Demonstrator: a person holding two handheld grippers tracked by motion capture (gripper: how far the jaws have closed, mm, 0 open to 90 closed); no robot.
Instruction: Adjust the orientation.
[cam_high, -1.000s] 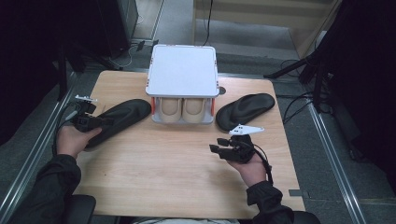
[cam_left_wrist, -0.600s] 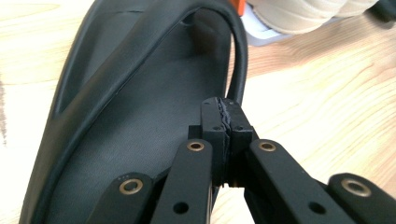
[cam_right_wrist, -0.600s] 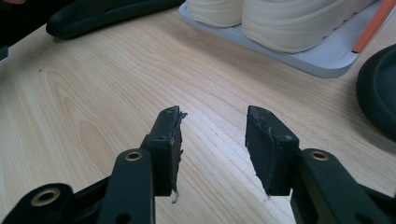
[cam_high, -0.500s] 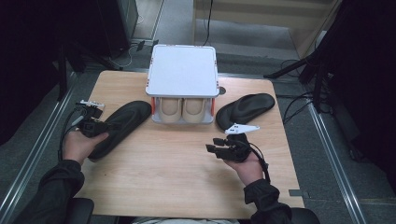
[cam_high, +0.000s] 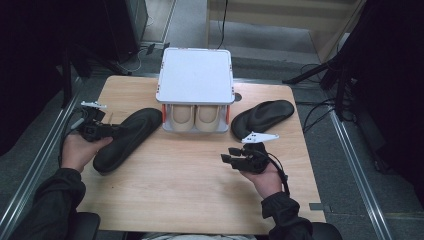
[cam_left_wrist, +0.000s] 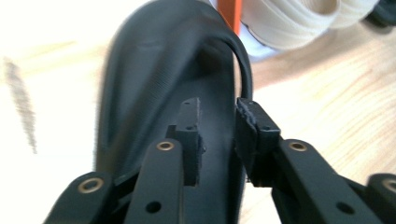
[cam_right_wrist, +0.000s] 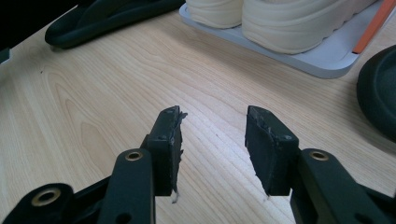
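From the high view, your left gripper (cam_high: 95, 129) sits at the heel end of the left black slipper (cam_high: 127, 139), which lies slantwise on the worktop (cam_high: 200, 170) with its toe near the white rack (cam_high: 195, 76). A pair of cream shoes (cam_high: 194, 118) stands under the rack's top. Your right gripper (cam_high: 234, 155) hovers over bare wood, below the right black slipper (cam_high: 262, 117), jaws spread.

In the left gripper view, your jaws have just been opening; they stand apart with the slipper's (cam_left_wrist: 154, 88) edge between them, and the pads no longer press on it.

In the right gripper view, your jaws are spread with only wood grain between them, the cream shoes (cam_right_wrist: 280, 23) ahead.
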